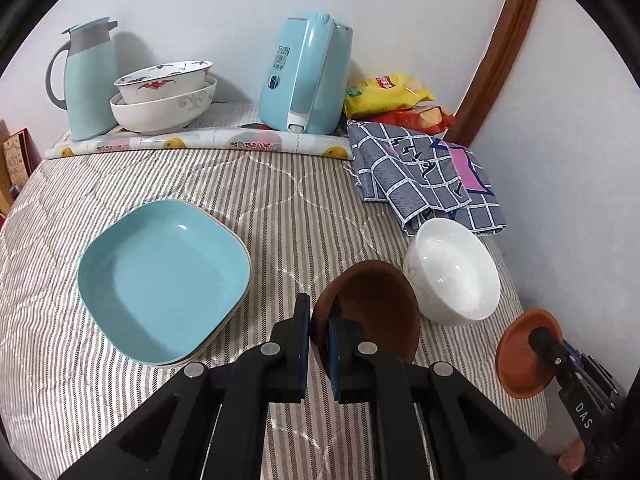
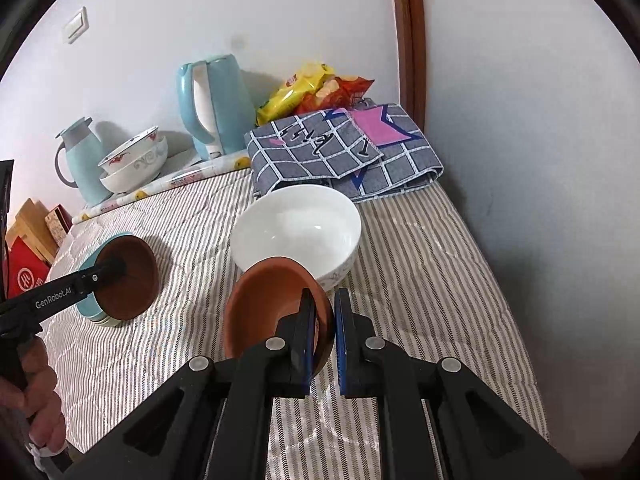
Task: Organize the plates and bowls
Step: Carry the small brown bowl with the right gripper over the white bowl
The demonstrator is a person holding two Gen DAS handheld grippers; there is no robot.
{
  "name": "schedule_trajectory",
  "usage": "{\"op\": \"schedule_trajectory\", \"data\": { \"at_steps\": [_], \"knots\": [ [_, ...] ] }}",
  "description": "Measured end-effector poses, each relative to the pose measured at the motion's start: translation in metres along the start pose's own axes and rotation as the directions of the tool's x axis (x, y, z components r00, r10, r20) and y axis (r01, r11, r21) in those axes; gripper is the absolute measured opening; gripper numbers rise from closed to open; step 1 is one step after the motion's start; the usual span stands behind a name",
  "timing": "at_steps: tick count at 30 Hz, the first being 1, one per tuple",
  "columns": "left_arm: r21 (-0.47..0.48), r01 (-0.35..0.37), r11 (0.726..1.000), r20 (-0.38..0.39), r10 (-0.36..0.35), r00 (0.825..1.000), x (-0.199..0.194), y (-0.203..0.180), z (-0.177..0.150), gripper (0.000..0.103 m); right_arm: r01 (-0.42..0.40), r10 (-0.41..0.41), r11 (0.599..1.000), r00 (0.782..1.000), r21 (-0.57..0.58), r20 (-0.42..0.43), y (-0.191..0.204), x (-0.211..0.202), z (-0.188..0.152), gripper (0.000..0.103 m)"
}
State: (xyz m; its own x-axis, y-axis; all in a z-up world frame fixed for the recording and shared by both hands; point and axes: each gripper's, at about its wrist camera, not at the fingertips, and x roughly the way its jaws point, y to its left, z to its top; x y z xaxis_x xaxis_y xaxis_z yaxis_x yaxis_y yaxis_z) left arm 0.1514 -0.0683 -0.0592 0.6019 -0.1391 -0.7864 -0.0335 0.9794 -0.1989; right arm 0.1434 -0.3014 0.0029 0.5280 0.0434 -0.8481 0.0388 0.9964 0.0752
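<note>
My left gripper [image 1: 320,312] is shut on the rim of a dark brown bowl [image 1: 376,308], held tilted above the striped table; it also shows in the right wrist view [image 2: 128,284]. My right gripper [image 2: 325,312] is shut on the rim of an orange-brown bowl [image 2: 268,308], also seen in the left wrist view [image 1: 524,356]. A white bowl [image 2: 298,228] stands upright just beyond both, also in the left wrist view [image 1: 456,272]. Stacked light blue square plates [image 1: 164,280] lie to the left.
At the back stand a blue thermos jug [image 1: 86,80], two stacked patterned bowls [image 1: 164,96] and a blue kettle [image 1: 308,76] on a fruit-print mat [image 1: 200,144]. Snack bags [image 1: 388,92] and a folded checked cloth [image 1: 424,172] lie back right by the wall.
</note>
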Motion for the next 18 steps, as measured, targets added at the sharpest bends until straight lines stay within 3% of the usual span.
{"op": "schedule_trajectory", "data": {
  "at_steps": [18],
  "knots": [
    [-0.004, 0.010, 1.000, 0.035, -0.010, 0.999, -0.020, 0.009, 0.011, 0.008, 0.025, -0.027, 0.999, 0.998, 0.037, 0.055, 0.000, -0.020, 0.017, 0.009]
  ]
}}
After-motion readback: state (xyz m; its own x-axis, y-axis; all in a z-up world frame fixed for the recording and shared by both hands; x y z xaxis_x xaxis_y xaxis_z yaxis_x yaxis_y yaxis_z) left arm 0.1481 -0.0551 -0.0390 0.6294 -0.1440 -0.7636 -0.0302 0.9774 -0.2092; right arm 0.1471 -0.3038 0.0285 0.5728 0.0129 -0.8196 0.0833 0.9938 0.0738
